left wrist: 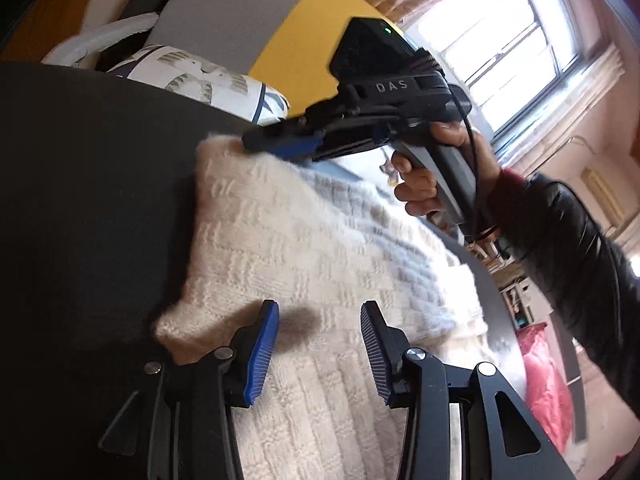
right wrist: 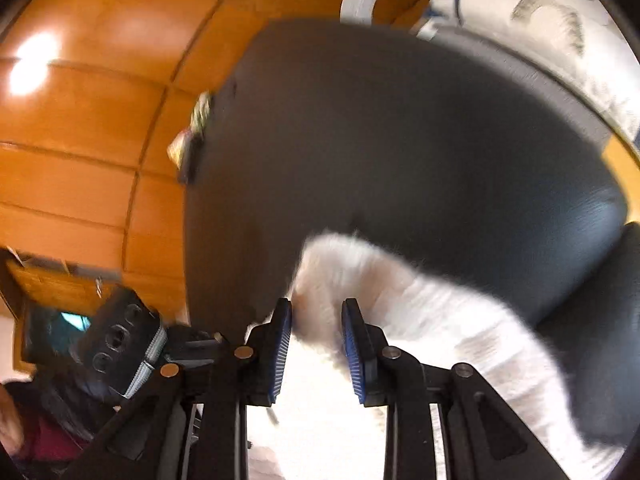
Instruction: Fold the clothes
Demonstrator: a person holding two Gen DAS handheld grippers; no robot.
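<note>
A cream knitted sweater (left wrist: pixel 304 248) lies folded on a dark padded surface (left wrist: pixel 80 208). My left gripper (left wrist: pixel 318 346) hovers just over its near part, open, with nothing between the blue pads. In the left wrist view a hand in a black sleeve (left wrist: pixel 560 240) holds my right gripper (left wrist: pixel 276 148) at the sweater's far corner. In the right wrist view the right gripper (right wrist: pixel 319 346) stands partly open. The sweater's fuzzy edge (right wrist: pixel 420 312) lies between and under its pads, and I see no pinch on it.
A white and blue patterned pillow (left wrist: pixel 208 76) lies beyond the dark surface (right wrist: pixel 400 152), against a grey and yellow panel (left wrist: pixel 312 16). An orange wooden floor (right wrist: pixel 80 128) lies to the left. A bright window (left wrist: pixel 500 52) and a pink bag (left wrist: pixel 544 392) are at the right.
</note>
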